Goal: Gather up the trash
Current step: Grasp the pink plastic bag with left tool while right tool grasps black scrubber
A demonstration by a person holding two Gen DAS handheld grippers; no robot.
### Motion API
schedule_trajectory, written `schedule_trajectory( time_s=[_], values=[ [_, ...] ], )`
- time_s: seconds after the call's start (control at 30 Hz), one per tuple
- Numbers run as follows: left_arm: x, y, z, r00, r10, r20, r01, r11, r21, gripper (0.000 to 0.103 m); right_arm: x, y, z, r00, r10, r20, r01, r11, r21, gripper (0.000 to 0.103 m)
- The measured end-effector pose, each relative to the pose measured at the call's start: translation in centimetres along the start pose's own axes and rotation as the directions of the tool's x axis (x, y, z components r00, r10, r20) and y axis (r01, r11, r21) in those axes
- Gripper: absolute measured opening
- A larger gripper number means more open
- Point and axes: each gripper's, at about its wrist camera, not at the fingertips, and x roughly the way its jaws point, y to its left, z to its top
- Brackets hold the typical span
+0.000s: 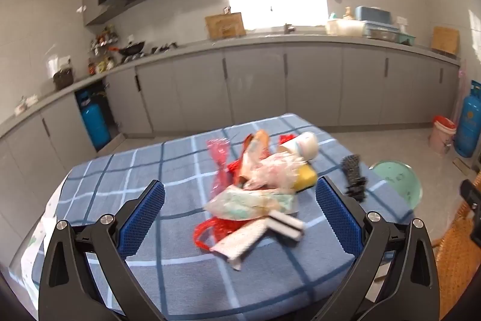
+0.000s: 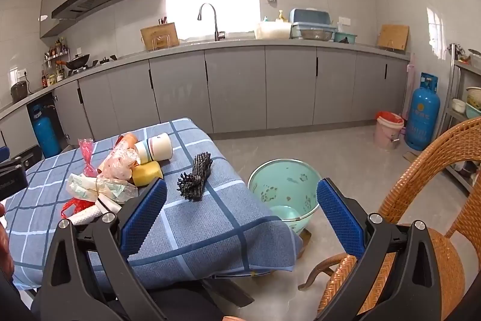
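Currently both of your grippers stand over the near edge of a table draped in a blue checked cloth (image 1: 144, 170), pointed downward at a slant.

Left gripper (image 1: 240, 203): fingers spread wide, nothing between the pads. Its blue pads frame the trash pile (image 1: 258, 188) at centre frame. This view is smeared by motion blur.

Pile contents, as far as they read:
- red cellophane wrapper (image 1: 219, 158), upper left of the heap
- crinkled clear plastic bag (image 1: 276, 173) in the middle
- yellow cup (image 1: 305, 178) on its side, just right of the bag
- white paper cup (image 1: 303, 145) lying at the far side
- pale green-printed wrapper (image 1: 255, 203) nearer you
- white tube-like piece (image 1: 240, 242) closest to you, with red netting beneath it

Right gripper (image 2: 242, 211): fingers likewise wide apart, holding nothing. A dark bundle of twisted cord (image 2: 195, 176) lies on the cloth apart from the pile, just beyond the left pad in that view. The heap sits at left of frame there.

Off the table's right edge, on the floor, stands a mint green bin (image 2: 285, 185) with a smaller bowl shape inside. A wicker chair (image 2: 421, 200) fills the lower right. A pink bucket (image 2: 387, 131) with a red liner stands by a blue gas cylinder (image 2: 424, 116) against the cabinets.
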Motion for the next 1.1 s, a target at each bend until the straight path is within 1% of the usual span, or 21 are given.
schedule_trajectory(
  time_s=[0.13, 0.17, 0.23, 0.27, 0.3, 0.33, 0.4, 0.5, 0.6, 0.67, 0.77, 0.83, 0.87, 0.9, 0.97, 1.07, 1.1],
  values=[
    [2.8, 2.7, -0.5, 0.997, 0.052, -0.057, -0.055, 0.997, -0.049, 0.099, 2.5, 0.5, 0.0, 0.999, -0.007, -0.032, 0.006, 1.0, -0.028, 0.098],
    [3.7, 3.4, -0.7, 0.995, 0.075, -0.072, -0.079, 0.995, -0.056, 0.099, 3.3, 0.7, 0.0, 0.999, -0.006, -0.042, 0.005, 0.999, -0.034, 0.098],
    [4.9, 4.1, -1.1, 0.992, 0.085, -0.097, -0.091, 0.994, -0.06, 0.099, 5.0, 0.9, -0.1, 0.998, -0.004, -0.066, 0.001, 0.999, -0.044, 0.098],
    [5.5, 4.4, -1.2, 0.99, 0.09, -0.11, -0.097, 0.993, -0.062, 0.099, 6.0, 1.2, -0.2, 0.999, -0.003, -0.053, 0.001, 0.999, -0.051, 0.098],
    [6.3, 4.7, -1.4, 0.987, 0.099, -0.124, -0.107, 0.992, -0.063, 0.099, 6.9, 1.5, -0.3, 0.998, -0.003, -0.064, -0.001, 0.998, -0.058, 0.098],
    [7.1, 4.9, -1.6, 0.985, 0.1, -0.141, -0.109, 0.992, -0.063, 0.099, 7.8, 1.6, -0.4, 0.996, 0.003, -0.088, -0.009, 0.998, -0.063, 0.098],
    [8.6, 4.9, -1.8, 0.98, 0.108, -0.17, -0.118, 0.992, -0.051, 0.099, 9.5, 2.1, -0.5, 0.994, 0.013, -0.104, -0.021, 0.997, -0.069, 0.098],
    [10.8, 5.3, -1.4, 0.975, 0.118, -0.187, -0.128, 0.991, -0.045, 0.099, 11.7, 2.9, -0.4, 0.989, 0.027, -0.149, -0.039, 0.996, -0.079, 0.098],
    [13.3, 5.5, -0.3, 0.974, 0.116, -0.193, -0.125, 0.991, -0.037, 0.099, 14.0, 3.5, 0.2, 0.984, 0.038, -0.175, -0.054, 0.995, -0.085, 0.098],
    [14.8, 5.5, 0.6, 0.973, 0.104, -0.205, -0.115, 0.993, -0.039, 0.098, 15.8, 4.1, 0.8, 0.984, 0.044, -0.174, -0.058, 0.995, -0.081, 0.098],
    [17.3, 4.9, 2.0, 0.975, 0.077, -0.208, -0.083, 0.996, -0.016, 0.098, 18.0, 4.8, 1.3, 0.98, 0.052, -0.193, -0.067, 0.995, -0.069, 0.098],
    [18.9, 4.7, 2.3, 0.971, 0.06, -0.232, -0.064, 0.998, -0.01, 0.096, 19.4, 5.3, 1.5, 0.978, 0.044, -0.202, -0.063, 0.994, -0.087, 0.098],
    [19.9, 4.4, 2.3, 0.968, 0.057, -0.245, -0.058, 0.998, 0.002, 0.093, 20.2, 5.6, 1.5, 0.977, 0.045, -0.21, -0.065, 0.994, -0.09, 0.098],
    [20.4, 4.1, 2.3, 0.966, 0.054, -0.254, -0.053, 0.999, 0.011, 0.086, 20.8, 5.8, 1.4, 0.974, 0.037, -0.221, -0.061, 0.993, -0.103, 0.098],
    [22.1, 3.7, 2.0, 0.957, 0.03, -0.289, -0.027, 1.0, 0.013, 0.078, 22.0, 6.3, 1.3, 0.97, 0.037, -0.241, -0.065, 0.992, -0.108, 0.098],
    [23.8, 3.3, 1.7, 0.946, 0.002, -0.324, -0.001, 1.0, 0.004, 0.074, 22.8, 6.8, 1.2, 0.967, 0.053, -0.25, -0.077, 0.993, -0.088, 0.098],
    [24.3, 3.2, 1.6, 0.944, 0.001, -0.331, 0.001, 1.0, 0.006, 0.067, 23.2, 6.9, 1.1, 0.966, 0.055, -0.254, -0.08, 0.993, -0.088, 0.098]
  ],
)
